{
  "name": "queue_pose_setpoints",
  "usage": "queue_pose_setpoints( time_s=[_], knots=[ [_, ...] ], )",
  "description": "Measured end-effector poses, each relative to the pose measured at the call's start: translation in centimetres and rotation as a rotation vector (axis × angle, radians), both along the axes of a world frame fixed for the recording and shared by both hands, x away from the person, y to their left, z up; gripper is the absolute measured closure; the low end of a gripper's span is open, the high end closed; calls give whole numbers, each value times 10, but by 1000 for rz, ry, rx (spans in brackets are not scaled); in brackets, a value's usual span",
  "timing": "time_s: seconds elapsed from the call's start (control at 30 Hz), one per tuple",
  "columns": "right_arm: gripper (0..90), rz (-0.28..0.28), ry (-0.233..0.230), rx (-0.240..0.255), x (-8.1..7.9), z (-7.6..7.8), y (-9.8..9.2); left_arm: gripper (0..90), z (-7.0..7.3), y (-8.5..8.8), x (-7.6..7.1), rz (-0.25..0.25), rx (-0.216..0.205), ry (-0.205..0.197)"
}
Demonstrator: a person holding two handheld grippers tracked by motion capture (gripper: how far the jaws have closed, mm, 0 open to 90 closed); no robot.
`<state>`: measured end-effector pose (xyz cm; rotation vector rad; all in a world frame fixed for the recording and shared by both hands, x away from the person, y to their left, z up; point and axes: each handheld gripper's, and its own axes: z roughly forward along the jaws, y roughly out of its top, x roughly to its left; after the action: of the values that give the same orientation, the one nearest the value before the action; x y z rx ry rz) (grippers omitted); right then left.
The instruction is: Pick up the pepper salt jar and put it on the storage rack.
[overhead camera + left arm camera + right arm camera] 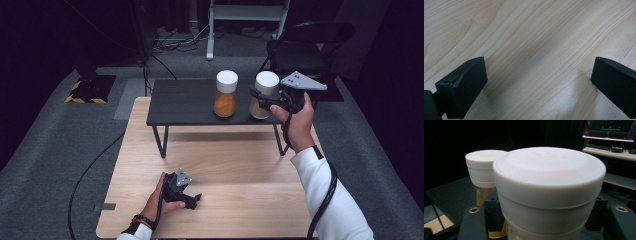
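Observation:
Two white-lidded jars stand on a low black shelf (185, 107). One holds orange powder (226, 94); the other, with pale contents (264, 95), sits to its right. My right gripper (261, 99) is shut on the pale jar just below its lid (549, 182), a jaw on each side. In the right gripper view the orange jar (482, 173) stands behind and to the left. My left gripper (196, 199) rests on the wooden table (235, 170) near the front edge, its black jaws standing wide apart over bare wood (536, 50) with nothing between them.
The black shelf stands on thin legs at the table's far end. A black folding chair (305, 47) is behind it at the right. Cables run over the grey carpet to the left. A desk with a monitor (610, 130) lies beyond the jars.

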<state>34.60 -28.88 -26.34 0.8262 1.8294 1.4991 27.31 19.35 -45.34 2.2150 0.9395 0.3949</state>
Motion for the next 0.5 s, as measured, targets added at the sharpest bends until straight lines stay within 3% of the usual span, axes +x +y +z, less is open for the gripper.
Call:
queue_pose_setpoints(
  time_s=[0.5],
  knots=[
    [337,-13,6,-7,17,-4,9,4,0,0,0,0,2,-1]
  ],
)
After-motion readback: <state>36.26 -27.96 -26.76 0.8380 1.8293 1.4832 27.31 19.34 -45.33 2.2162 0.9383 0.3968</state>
